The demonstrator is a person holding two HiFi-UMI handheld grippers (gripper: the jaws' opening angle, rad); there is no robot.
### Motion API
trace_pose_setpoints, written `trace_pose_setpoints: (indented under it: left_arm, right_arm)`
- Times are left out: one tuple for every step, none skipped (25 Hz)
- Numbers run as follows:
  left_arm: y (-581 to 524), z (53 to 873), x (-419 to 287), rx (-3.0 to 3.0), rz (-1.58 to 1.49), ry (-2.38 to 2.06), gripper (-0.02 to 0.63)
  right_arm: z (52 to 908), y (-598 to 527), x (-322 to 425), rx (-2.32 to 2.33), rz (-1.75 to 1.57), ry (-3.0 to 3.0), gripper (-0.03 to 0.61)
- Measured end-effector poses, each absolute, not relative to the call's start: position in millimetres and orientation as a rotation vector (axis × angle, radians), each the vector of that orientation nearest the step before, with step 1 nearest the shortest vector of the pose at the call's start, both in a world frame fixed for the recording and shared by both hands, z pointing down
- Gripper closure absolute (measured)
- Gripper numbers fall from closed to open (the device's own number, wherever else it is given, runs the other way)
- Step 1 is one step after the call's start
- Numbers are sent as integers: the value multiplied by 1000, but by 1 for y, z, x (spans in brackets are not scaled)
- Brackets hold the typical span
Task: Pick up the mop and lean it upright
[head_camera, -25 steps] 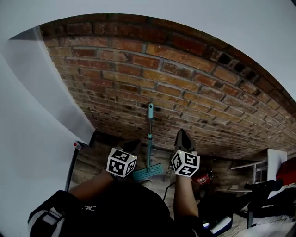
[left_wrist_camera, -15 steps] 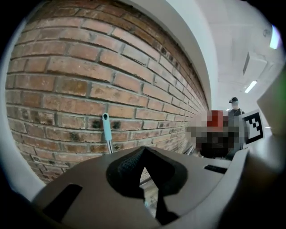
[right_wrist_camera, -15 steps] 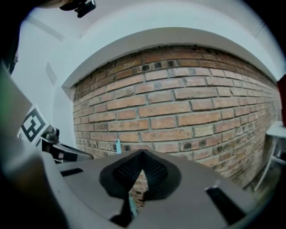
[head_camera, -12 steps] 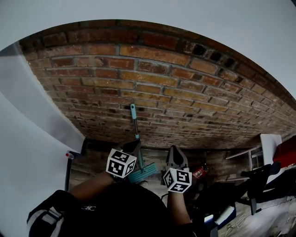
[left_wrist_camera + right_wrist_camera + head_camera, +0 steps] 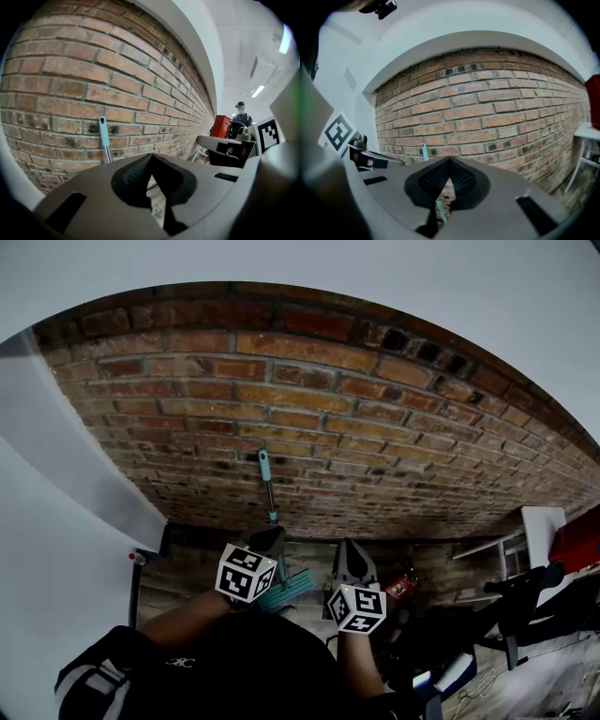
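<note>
1. Centre of the head view: the mop (image 5: 267, 491) stands upright against the brick wall (image 5: 394, 418). Its teal grip end is up on the bricks and the mop head (image 5: 289, 589) is down at the floor (image 5: 187, 573).
2. Lower centre, same view: the left tongs (image 5: 270, 540) overlap the mop shaft from its left side. The right tongs (image 5: 349, 555) sit just right of the shaft, apart from it.
3. Left gripper view: the left tongs (image 5: 151, 157) are closed tip to tip with nothing pinched. The mop (image 5: 104, 139) shows left of centre, beyond the tips, against the bricks.
4. Right gripper view: the right tongs (image 5: 450, 161) are fully closed and empty. The mop's grip end (image 5: 424, 152) pokes up just left of the tips. A sliver of teal shaft shows through the gap under the tips; it lies behind them, not between them.
5. Neither pair holds the mop; it leans on its own.
6. Right edge of the head view: a red box (image 5: 581, 542). Right of centre in the left gripper view: a person (image 5: 240, 117) far off, beside an orange-red crate (image 5: 222, 126).
</note>
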State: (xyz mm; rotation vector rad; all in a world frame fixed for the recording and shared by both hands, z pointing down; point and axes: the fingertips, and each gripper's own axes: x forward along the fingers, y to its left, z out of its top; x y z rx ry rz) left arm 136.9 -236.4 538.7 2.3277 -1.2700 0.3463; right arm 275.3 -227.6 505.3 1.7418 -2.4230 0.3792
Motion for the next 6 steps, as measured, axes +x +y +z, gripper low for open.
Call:
trace_pose_setpoints:
  left_arm:
    - [-236, 539, 137, 2325, 345, -1271, 621]
    - [-236, 539, 137, 2323, 344, -1272, 621]
    - [-236, 539, 138, 2321, 343, -1273, 621]
    - [-236, 538, 138, 2321, 342, -1273, 621]
    - [-236, 538, 138, 2322, 342, -1272, 621]
    - [-236, 538, 139, 2323, 342, -1271, 621]
  right_arm:
    - [506, -227, 275, 1736, 385, -2424, 565]
    - [506, -227, 275, 1730, 390, -2425, 565]
    - [506, -227, 275, 1725, 393, -2426, 565]
    - [506, -227, 275, 1721, 395, -2428, 565]
    - [506, -226, 275, 1718, 396, -2430, 565]
    - [505, -226, 275, 1715, 397, -2432, 563]
